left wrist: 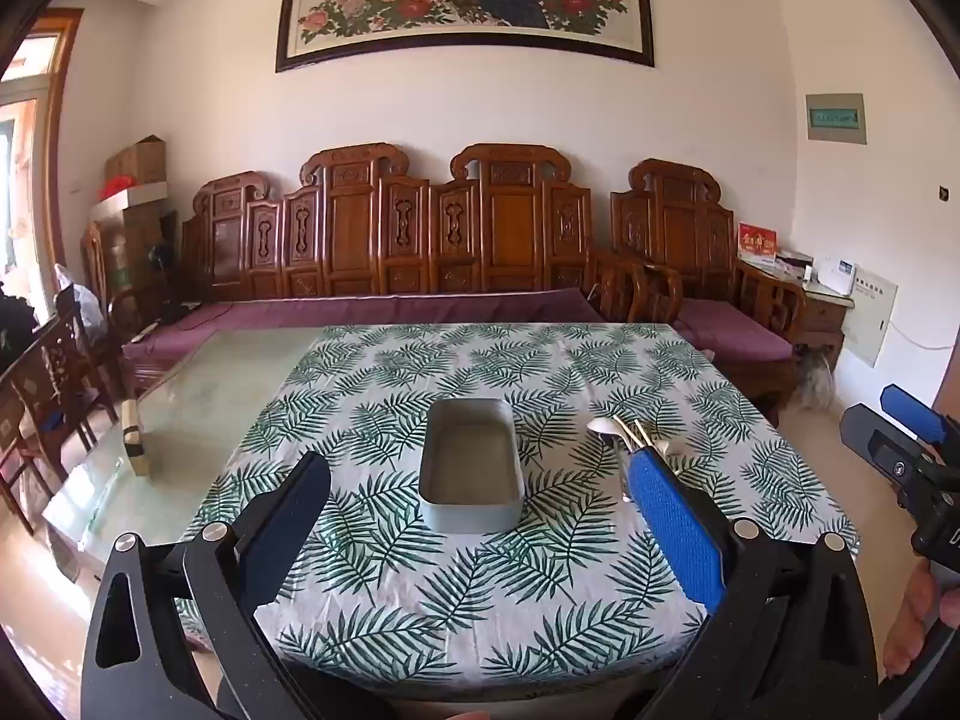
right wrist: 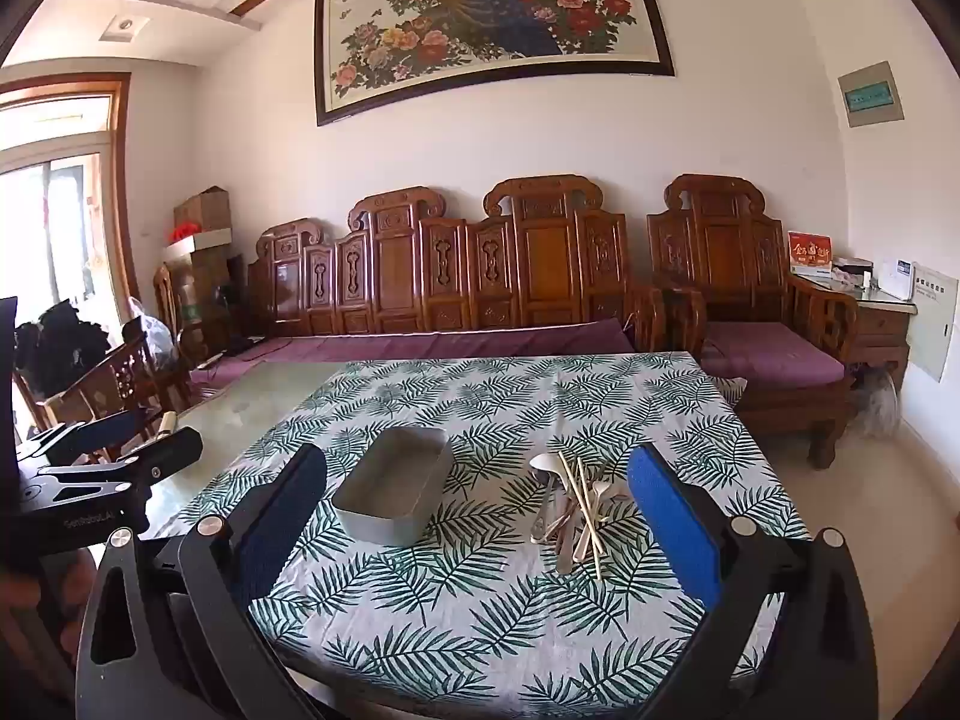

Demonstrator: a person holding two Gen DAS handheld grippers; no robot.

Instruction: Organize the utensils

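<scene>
Nothing picked up yet: my left tongs (left wrist: 480, 534) and right tongs (right wrist: 480, 528) hang apart, empty. The utensils (right wrist: 570, 504) lie heaped on the tabletop (right wrist: 480, 630) beside the tin (right wrist: 393, 495). Next, pinch one piece.

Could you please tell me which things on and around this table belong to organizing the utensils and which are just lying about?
For the job:
- utensil pile
- grey tray, empty

Lying about:
- leaf-print tablecloth
- wooden bench
- cardboard box
- peacock painting

1. My left wrist camera looks forward and slightly down from the table's (left wrist: 228, 384) near edge.
2. My right wrist camera does likewise from further right; both share the grey tray (left wrist: 470, 468) (right wrist: 393, 492).
</scene>
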